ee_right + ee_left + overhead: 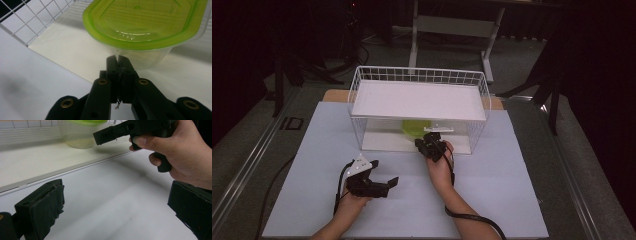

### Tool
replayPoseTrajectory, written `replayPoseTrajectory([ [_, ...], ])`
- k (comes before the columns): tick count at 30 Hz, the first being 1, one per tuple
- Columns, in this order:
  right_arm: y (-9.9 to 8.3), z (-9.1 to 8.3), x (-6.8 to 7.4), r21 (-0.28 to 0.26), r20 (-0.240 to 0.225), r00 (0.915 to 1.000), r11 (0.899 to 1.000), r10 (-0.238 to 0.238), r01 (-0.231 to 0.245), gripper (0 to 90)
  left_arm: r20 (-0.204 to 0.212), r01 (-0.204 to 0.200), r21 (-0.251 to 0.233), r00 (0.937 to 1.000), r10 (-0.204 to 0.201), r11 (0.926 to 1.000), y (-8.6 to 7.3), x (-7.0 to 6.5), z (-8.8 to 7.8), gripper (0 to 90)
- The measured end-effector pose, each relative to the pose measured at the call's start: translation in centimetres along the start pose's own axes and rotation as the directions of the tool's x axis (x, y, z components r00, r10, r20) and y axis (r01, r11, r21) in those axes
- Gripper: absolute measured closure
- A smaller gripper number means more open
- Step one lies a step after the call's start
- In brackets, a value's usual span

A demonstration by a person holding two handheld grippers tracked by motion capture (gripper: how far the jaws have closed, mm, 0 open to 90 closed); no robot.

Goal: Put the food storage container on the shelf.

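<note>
Table — wire basket on it.

Glossy clear plastic container, green lid; white wire basket.

hand-held gripper: jaws together, empty | green-lidded container: just ahead, on white shelf

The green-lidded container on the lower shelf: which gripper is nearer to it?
Right. The right gripper is just before the container; the left gripper rests farther back on the table.
</note>
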State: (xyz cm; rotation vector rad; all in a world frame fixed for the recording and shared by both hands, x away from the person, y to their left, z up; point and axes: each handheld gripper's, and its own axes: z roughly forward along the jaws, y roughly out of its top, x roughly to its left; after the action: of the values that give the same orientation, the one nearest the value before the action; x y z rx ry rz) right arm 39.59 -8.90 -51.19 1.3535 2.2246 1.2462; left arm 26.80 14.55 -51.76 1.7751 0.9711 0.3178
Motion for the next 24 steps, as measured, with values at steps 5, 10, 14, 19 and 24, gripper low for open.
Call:
replayPoseTrajectory([
  [5,-0.5,-1.1,0.3,0.003,-0.026,0.9996,1.0,-0.01,0.01,81.0,0.004,-0.014,-0.003,0.9999,0.014,0.9999,0.1,-0.2,0.0,1.5],
  [10,-1.6,-2.7,0.3,-0.011,-0.031,0.9993,1.0,-0.019,0.019,73.2,0.019,-0.006,-0.014,0.9998,0.007,0.9999,0.3,-0.7,0.1,1.5],
  [14,-2.0,-4.0,0.2,-0.029,-0.035,0.9983,0.999,-0.047,0.046,55.6,0.028,-0.035,-0.021,0.999,0.035,0.9992,0.8,-1.4,0.1,1.5],
  [19,-2.2,-5.7,0.2,-0.068,-0.053,0.9945,0.994,-0.091,0.087,36.5,0.038,-0.04,-0.022,0.9984,0.041,0.9989,1.2,-1.8,0.0,1.5],
  [24,-2.5,-7.2,0.1,-0.089,-0.101,0.9904,0.992,-0.095,0.086,27.1,0.054,-0.044,-0.029,0.9975,0.046,0.9986,1.4,-2.1,-0.1,1.5],
])
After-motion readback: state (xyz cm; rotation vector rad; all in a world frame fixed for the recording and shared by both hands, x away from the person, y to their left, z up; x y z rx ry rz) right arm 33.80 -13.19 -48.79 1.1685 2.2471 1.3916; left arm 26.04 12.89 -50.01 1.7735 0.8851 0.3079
